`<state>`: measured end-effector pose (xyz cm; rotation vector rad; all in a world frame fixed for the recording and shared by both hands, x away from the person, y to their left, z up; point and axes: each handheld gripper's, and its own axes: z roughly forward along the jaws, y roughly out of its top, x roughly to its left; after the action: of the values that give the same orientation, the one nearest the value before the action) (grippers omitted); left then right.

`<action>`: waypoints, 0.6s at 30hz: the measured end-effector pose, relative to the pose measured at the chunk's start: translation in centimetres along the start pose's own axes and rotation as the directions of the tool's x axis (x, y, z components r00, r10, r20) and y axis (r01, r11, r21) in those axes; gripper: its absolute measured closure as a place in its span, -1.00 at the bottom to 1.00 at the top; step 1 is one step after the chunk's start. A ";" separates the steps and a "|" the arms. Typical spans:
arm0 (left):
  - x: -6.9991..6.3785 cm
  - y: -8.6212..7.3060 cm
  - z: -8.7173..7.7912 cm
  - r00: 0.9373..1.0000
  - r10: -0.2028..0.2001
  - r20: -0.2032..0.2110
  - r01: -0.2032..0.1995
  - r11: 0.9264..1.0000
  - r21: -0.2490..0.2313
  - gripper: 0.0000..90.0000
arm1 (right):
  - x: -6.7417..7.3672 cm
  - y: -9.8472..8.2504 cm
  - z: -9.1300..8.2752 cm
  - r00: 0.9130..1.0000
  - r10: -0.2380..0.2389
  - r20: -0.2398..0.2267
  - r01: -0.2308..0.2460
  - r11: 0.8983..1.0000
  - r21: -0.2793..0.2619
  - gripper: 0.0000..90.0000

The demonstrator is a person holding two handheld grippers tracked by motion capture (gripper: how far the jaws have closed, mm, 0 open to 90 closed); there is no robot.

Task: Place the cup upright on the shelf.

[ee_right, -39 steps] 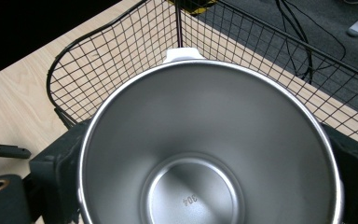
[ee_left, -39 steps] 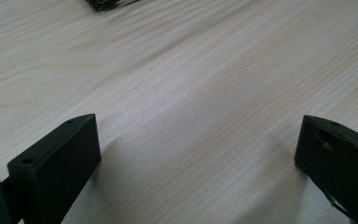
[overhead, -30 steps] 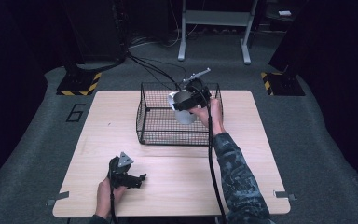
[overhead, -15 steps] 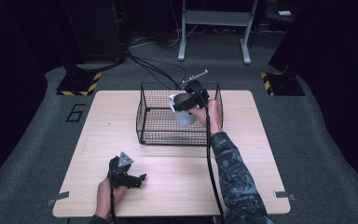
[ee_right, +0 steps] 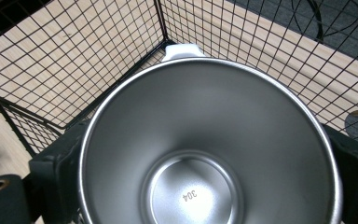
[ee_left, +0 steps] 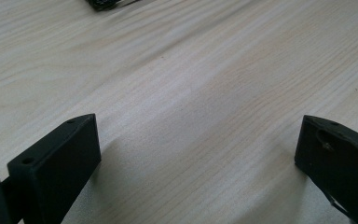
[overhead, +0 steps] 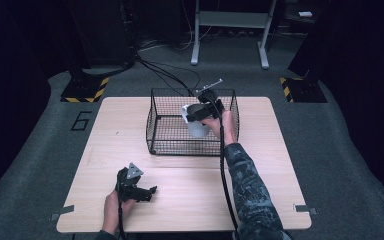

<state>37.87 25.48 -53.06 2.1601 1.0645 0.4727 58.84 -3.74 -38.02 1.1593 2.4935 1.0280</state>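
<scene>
A white cup (overhead: pixel 198 128) with a steel inside (ee_right: pixel 205 154) hangs over the black wire basket (overhead: pixel 160 125) at the table's middle. My right gripper (overhead: pixel 196 114) is shut on the cup, one black jaw on each side of its rim. The cup's white handle (ee_right: pixel 182 50) points toward a basket corner. Near the front edge, my left gripper (overhead: pixel 140 191) rests low over the wood. In the left gripper view, my left gripper (ee_left: pixel 196 149) stands open with only bare table between its jaws.
The wooden table (overhead: pixel 280 165) has bare room left, right and in front of the basket. The basket's wire walls (ee_right: pixel 98 56) surround the cup closely. Cables (overhead: pixel 165 75) and a metal stand (overhead: pixel 230 30) are on the floor behind.
My right gripper has sunk slightly with the cup at the basket. The left gripper has stayed where it was.
</scene>
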 end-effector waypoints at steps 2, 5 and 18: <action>0.0 0.0 0.0 1.000 0.000 0.000 0.000 1.000 0.000 -1.00 | -0.2 -0.1 0.3 1.000 0.009 0.002 -0.009 1.000 0.008 -0.87; 0.0 0.0 0.0 1.000 0.000 0.000 0.000 1.000 0.000 -1.00 | -0.3 -0.2 0.7 1.000 0.011 -0.002 -0.011 1.000 0.013 -0.87; 0.0 0.0 0.0 1.000 -0.006 0.003 0.006 1.000 -0.004 -1.00 | -0.5 -0.7 2.4 1.000 0.029 -0.002 -0.029 0.998 0.051 -0.87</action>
<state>37.86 25.44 -53.09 2.1532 1.0675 0.4682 59.86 -3.25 -40.27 1.2135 2.5259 0.9785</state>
